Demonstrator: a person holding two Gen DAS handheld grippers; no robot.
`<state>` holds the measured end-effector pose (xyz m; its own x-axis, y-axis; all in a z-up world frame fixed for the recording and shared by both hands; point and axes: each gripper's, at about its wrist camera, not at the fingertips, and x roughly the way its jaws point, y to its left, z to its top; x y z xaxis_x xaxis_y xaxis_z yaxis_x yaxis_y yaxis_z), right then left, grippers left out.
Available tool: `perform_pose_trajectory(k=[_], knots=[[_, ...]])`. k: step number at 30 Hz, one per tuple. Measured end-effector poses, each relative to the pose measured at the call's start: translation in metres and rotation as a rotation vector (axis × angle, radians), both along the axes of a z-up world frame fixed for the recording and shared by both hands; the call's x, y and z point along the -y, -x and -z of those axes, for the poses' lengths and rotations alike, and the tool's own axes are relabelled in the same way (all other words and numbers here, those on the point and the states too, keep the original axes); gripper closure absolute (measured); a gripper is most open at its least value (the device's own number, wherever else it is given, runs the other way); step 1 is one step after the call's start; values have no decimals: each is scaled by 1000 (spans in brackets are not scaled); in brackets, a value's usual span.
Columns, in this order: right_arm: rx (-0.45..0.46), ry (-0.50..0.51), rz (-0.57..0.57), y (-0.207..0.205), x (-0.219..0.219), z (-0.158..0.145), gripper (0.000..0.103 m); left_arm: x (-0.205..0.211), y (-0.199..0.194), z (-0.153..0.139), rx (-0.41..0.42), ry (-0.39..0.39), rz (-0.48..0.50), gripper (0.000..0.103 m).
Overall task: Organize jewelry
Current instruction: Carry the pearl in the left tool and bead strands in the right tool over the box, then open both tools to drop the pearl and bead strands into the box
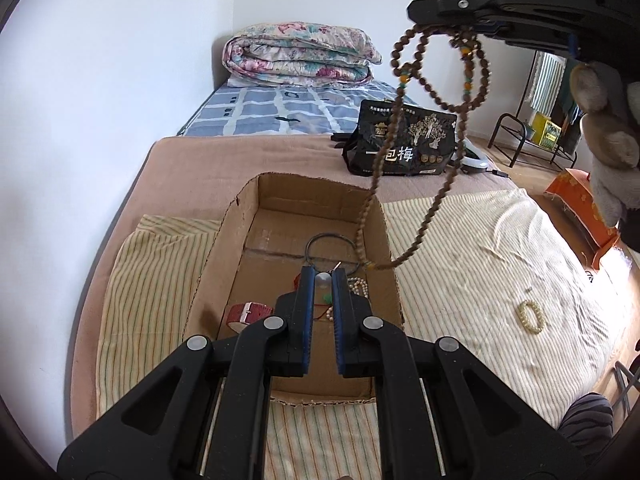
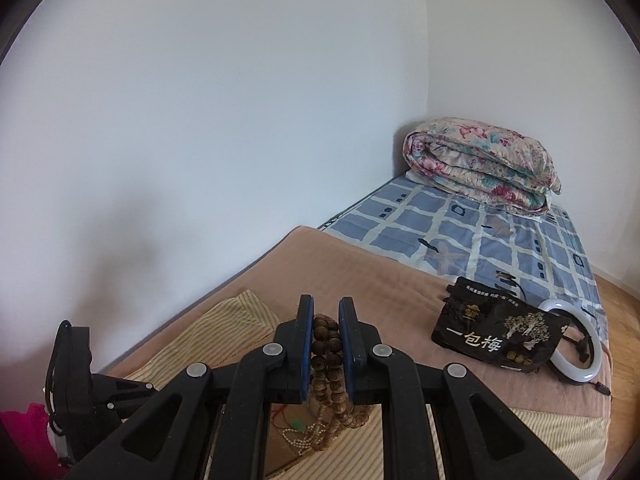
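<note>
Before you: open brown corrugated cardboard box [image 1: 280, 216], matt, rough torn edges. Long strand of brown wooden beads [image 1: 440, 76], dull grain. Thin grey metal hoop [image 1: 330, 249], smooth. Red leather-look watch strap [image 1: 246, 314], slight sheen. Small cream pearl-like bracelet [image 1: 531, 317], glossy. Striped pale-yellow woven cloth [image 1: 460, 240], matt, creased. Black foil snack pouch [image 1: 404, 140], glossy. Black matt plastic right tool [image 2: 325, 336], blue ribbed pads.
</note>
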<state>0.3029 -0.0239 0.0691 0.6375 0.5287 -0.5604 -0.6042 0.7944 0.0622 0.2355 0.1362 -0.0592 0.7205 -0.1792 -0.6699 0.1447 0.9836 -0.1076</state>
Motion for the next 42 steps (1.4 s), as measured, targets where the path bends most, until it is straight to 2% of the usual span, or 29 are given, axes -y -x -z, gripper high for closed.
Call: perform_pose_trajectory(k=[7, 16, 23, 29, 35, 36, 37, 38, 39, 40, 42], knots=[[-48, 18, 9, -15, -12, 27, 92, -3, -3, 11, -18, -8, -22, 96], [-145, 26, 64, -33, -11, 75, 92, -12, -10, 24, -54, -7, -101, 96], [-212, 17, 88, -41, -7, 106, 92, -12, -12, 31, -65, -8, -110, 96], [-246, -10, 94, -45, -6, 115, 92, -13, -15, 34, -69, -11, -117, 96], [-242, -19, 83, -45, -12, 113, 91, -10, -17, 34, -66, -16, -117, 96], [-241, -19, 84, -46, -12, 114, 86, -10, -17, 34, -64, -18, -117, 94], [-237, -15, 85, -45, -13, 114, 70, -9, -17, 34, -62, -19, -117, 82], [-233, -11, 87, -44, -14, 114, 61, -10, -17, 34, -59, -17, -118, 64], [-227, -4, 93, -44, -14, 114, 44, -10, -16, 33, -51, -14, -122, 58], [-221, -2, 98, -43, -14, 113, 36, -10, -15, 31, -44, -11, -125, 55], [-211, -2, 107, -41, -13, 112, 33, -10, -15, 31, -42, -13, -128, 55]])
